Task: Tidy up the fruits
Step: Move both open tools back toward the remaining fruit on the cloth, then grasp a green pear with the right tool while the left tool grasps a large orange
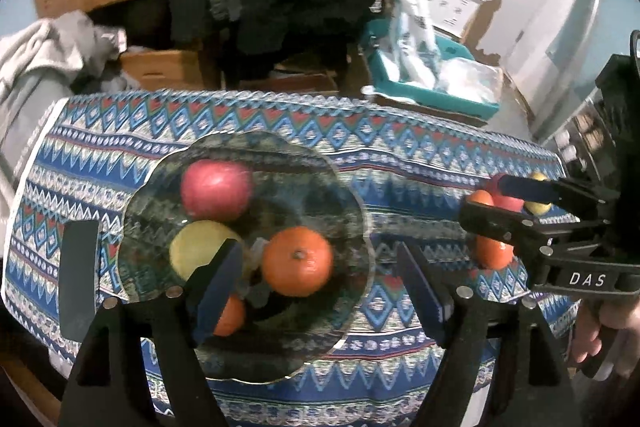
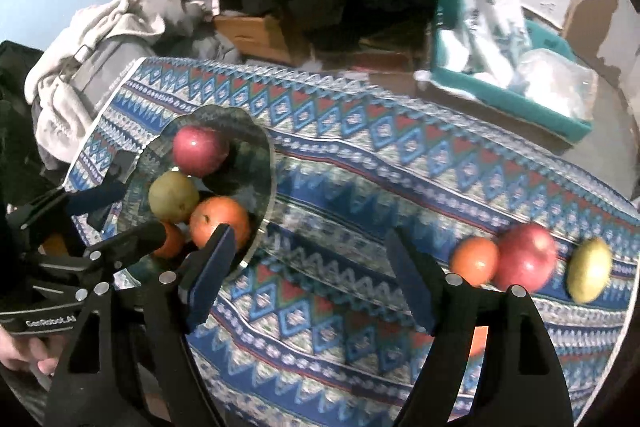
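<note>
A: Since four fruits already sit in the glass plate (image 1: pixel 344 187), we judge the step in hand is fetching the loose ones, so we'd send the right gripper (image 2: pixel 308 291) out to its own right, where the fruit lies.

B: Agreed. Nearest to it is the orange (image 2: pixel 475 260), just ahead of its right finger, touching the red apple (image 2: pixel 527 257). The yellow-green fruit (image 2: pixel 589 269) sits further right, apart.

A: We'd straddle that orange from above, squeeze slow, so we don't knock the apple rolling on the patterned cloth (image 2: pixel 360 187).

B: Right jaws now?

A: Wide apart, nothing between them, only cloth. Another orange shows below its right finger, partly hidden.

B: Left gripper (image 1: pixel 320 287)?

A: Also wide open and holding nothing. It hangs over the plate's near edge; plate orange (image 1: pixel 298 261) sits just ahead between the fingers, pale yellow fruit (image 1: pixel 200 251) and plate apple (image 1: pixel 216 189) ahead-left. Whether the left finger touches the small orange under it, we can't tell.

B: Keep it clear of the glass.
</note>
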Demonstrator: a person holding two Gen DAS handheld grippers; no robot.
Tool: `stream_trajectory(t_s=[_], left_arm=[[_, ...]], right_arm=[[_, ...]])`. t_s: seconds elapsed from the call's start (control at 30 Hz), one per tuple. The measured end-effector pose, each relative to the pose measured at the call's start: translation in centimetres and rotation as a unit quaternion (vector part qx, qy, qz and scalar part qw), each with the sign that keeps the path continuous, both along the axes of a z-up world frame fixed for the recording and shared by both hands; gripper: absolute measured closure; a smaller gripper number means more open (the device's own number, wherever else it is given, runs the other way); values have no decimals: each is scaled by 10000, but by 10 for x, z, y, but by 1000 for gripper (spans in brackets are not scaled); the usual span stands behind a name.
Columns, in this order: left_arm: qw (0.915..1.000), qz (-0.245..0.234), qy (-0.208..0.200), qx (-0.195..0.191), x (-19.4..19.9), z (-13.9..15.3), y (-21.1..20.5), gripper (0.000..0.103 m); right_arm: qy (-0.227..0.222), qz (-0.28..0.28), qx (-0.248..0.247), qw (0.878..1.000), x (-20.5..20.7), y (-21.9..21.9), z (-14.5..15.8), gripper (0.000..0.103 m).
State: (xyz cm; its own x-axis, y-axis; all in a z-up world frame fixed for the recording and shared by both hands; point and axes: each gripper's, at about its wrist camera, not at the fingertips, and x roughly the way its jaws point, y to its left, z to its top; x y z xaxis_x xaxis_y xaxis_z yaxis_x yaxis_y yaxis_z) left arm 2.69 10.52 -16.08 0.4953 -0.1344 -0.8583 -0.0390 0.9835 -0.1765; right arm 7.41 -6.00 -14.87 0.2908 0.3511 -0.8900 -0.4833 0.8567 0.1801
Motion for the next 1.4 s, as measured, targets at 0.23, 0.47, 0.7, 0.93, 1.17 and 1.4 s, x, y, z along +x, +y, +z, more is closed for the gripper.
stream_trajectory(t_s=[0.23,0.47,0.7,0.93,1.17,1.4], left_arm=[[9992,-381,0,101,3,9,-41,22],[9968,-757,10,258,9,13,-84,22],[9941,-1060,102,186,14,13,-124,18],[9908,-1303,235,273,27,8,-159,18],[9890,-1406,374,283,50,4,-177,18],[9885,-1370,616,189,77,-10,-183,18]], right_arm=[[-193,-313,-121,9993,-8,-48,13,23],[-230,-710,-104,9972,-10,-103,19,23],[-232,-1026,-191,9943,-16,-150,19,23],[-134,-1293,-235,9912,-12,-190,14,22],[90,-1586,-292,9869,6,-230,7,23],[209,-1682,-549,9840,29,-267,-5,22]])
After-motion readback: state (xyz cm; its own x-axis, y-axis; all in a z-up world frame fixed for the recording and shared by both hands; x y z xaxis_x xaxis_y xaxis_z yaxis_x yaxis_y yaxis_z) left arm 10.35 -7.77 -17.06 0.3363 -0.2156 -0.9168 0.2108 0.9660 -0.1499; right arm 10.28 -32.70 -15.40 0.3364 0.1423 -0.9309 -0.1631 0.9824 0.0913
